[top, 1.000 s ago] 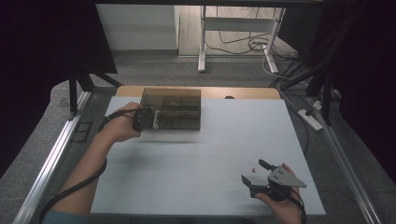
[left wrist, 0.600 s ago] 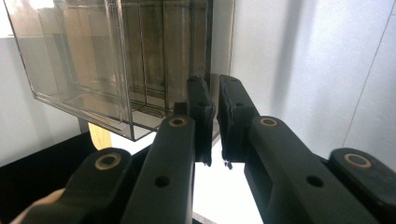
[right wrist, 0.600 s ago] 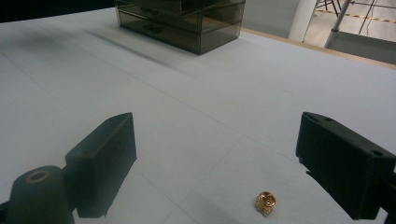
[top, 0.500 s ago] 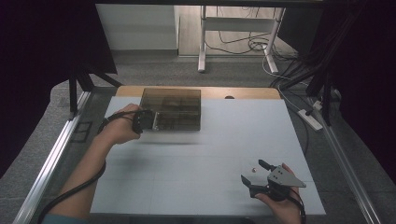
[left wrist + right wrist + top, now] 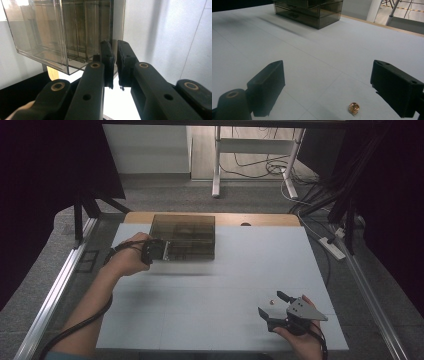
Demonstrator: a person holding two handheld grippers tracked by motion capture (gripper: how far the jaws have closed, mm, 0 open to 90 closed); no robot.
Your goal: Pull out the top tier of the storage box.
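While clamped, gold ring (image 5: 353,108) nearby.

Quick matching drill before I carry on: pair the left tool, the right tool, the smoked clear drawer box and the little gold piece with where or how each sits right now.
Things:
1. left tool
2. right tool
3. drawer box
4. gold piece

States:
A. lies on the white mat between open jaws
B. stands at the far side of the table
C. jaws wide open, low over the mat
D. jaws closed on a thin clear wall of the box

Pairs: 1-D, 2-C, 3-B, 4-A
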